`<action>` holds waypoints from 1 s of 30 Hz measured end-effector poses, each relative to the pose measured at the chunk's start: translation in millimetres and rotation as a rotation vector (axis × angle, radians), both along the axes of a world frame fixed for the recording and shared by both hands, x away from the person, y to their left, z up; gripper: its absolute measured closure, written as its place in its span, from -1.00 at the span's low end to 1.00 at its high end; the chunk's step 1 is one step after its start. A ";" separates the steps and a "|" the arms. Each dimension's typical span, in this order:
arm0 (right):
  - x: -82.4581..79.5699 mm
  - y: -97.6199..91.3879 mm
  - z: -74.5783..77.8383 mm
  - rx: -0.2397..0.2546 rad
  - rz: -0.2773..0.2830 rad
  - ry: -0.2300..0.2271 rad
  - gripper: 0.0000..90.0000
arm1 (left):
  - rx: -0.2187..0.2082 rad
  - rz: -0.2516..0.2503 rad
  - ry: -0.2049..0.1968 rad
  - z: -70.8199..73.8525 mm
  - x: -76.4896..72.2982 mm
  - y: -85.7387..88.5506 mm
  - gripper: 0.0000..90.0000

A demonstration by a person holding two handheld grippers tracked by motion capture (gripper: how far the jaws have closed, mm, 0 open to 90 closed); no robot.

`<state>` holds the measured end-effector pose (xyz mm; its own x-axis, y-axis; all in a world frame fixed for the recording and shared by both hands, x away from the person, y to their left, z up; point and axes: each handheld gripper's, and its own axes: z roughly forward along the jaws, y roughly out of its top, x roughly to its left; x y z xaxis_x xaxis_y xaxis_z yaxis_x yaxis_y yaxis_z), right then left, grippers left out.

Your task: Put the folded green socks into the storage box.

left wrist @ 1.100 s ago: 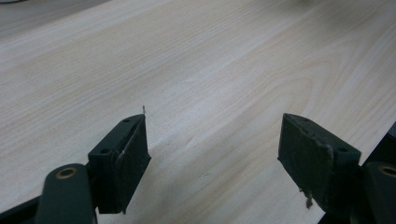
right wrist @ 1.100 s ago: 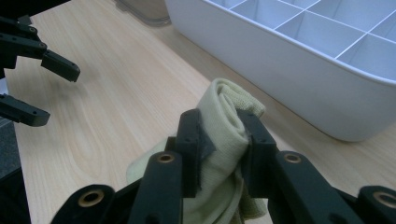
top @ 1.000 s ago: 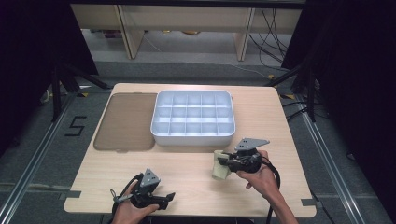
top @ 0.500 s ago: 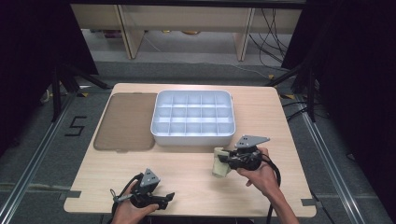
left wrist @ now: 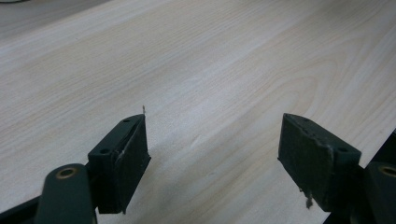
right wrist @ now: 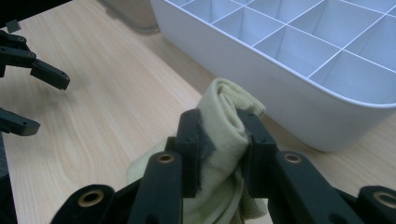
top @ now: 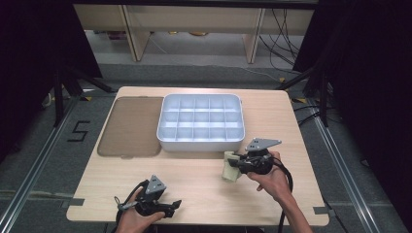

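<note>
Nothing moved, rolled cloth [right wrist: 223,128] pinched between right tongs [right wrist: 219,135]

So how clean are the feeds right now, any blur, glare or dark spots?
High view: table evenly lit, surroundings dark, image soft. Left gripper view: wood grain sharp, near jaws slightly soft, faint shadow between them. Right gripper view: rolled cloth and white divided box clear, no glare.

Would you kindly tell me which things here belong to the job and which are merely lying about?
In the job:
- rolled yellow cloth, clamped in the right gripper
- white divided tray

Lying about:
- brown lid beside the tray
- left gripper, open over bare table
</note>
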<state>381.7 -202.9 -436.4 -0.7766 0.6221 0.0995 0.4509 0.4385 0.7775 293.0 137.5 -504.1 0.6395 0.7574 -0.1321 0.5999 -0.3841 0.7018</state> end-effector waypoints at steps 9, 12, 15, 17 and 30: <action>3.2 1.2 4.6 -0.023 -0.013 0.016 0.61 | 0.019 -0.027 -0.004 2.2 0.2 0.2 -0.48; 5.1 -0.3 10.2 -0.029 -0.003 0.003 0.61 | 0.022 -0.028 -0.004 2.6 0.9 0.5 -0.48; 6.3 -1.9 15.7 -0.043 -0.024 0.005 0.61 | 0.010 -0.021 -0.009 1.5 1.5 -1.4 -0.48; 7.6 -2.2 17.5 -0.044 -0.030 0.007 0.61 | 0.012 -0.022 0.001 1.8 1.1 -1.8 -0.48; 20.0 -2.5 29.8 -0.067 -0.045 0.012 0.61 | 0.004 -0.009 -0.005 -0.3 2.3 -2.0 -0.48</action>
